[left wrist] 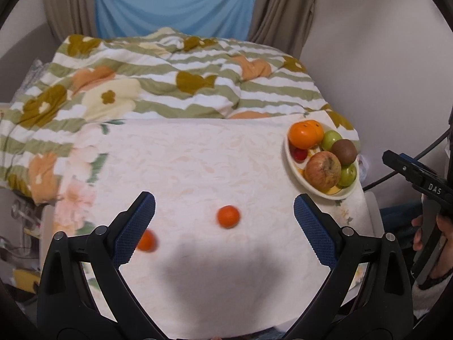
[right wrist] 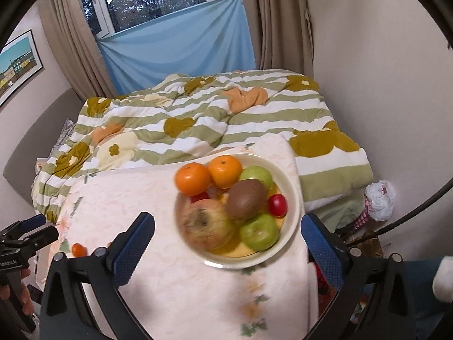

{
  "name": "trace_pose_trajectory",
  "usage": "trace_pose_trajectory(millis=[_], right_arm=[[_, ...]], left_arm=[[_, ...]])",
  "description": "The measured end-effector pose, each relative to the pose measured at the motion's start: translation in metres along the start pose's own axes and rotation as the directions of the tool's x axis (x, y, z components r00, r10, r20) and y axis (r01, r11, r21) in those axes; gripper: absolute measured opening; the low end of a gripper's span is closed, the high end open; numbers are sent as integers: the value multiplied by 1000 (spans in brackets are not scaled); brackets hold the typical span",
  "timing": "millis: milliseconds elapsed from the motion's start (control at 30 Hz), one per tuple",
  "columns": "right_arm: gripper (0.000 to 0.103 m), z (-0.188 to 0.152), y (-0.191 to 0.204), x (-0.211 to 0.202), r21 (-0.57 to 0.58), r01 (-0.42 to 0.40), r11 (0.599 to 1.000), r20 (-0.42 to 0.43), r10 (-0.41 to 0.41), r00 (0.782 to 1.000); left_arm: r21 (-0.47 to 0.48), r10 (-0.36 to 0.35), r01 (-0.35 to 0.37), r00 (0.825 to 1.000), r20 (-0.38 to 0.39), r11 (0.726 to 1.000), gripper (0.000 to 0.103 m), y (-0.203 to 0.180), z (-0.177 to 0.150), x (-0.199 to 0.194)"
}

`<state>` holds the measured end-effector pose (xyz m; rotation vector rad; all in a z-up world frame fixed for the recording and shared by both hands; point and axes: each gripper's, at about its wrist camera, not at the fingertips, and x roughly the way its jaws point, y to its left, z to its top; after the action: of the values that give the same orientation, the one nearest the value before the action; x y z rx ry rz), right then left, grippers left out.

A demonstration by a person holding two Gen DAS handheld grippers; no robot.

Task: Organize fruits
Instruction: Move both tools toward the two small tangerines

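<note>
A cream bowl [right wrist: 291,195] stands at the right end of a table with a pale floral cloth [left wrist: 198,155]. It holds two oranges [right wrist: 192,178], an apple [right wrist: 206,223], a kiwi [right wrist: 246,198], two green fruits [right wrist: 259,233] and small red fruits [right wrist: 277,204]. The bowl also shows in the left wrist view [left wrist: 291,164]. Two small oranges lie loose on the cloth: one [left wrist: 228,216] between my left fingers' line of sight, one [left wrist: 147,240] partly behind the left finger. My left gripper [left wrist: 223,215] is open above the cloth. My right gripper [right wrist: 226,238] is open, hovering over the bowl.
A bed with a green striped flowered quilt [left wrist: 170,85] lies behind the table. Curtains [right wrist: 70,42] and a blue cloth [right wrist: 181,42] hang at the back. A white plastic bag [right wrist: 379,198] sits on the floor at the right. A cable [left wrist: 396,170] runs by the table's right edge.
</note>
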<state>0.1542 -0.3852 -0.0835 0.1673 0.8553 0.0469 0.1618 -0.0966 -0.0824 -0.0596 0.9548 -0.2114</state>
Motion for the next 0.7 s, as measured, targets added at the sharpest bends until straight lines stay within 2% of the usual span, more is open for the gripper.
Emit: trace_pose_trajectory(millis=[333, 467, 700], right_arm=[[103, -17, 76, -17, -72, -15, 997, 31, 18, 999], [103, -28, 106, -8, -90, -38, 995, 14, 39, 999], [103, -48, 145, 15, -116, -39, 992, -12, 38, 999]], left_arm=[[-40, 61, -60, 998, 30, 997, 103, 71, -24, -40], [-50, 76, -74, 997, 24, 996, 103, 97, -38, -43], [-23, 56, -55, 998, 8, 998, 103, 128, -54, -29]])
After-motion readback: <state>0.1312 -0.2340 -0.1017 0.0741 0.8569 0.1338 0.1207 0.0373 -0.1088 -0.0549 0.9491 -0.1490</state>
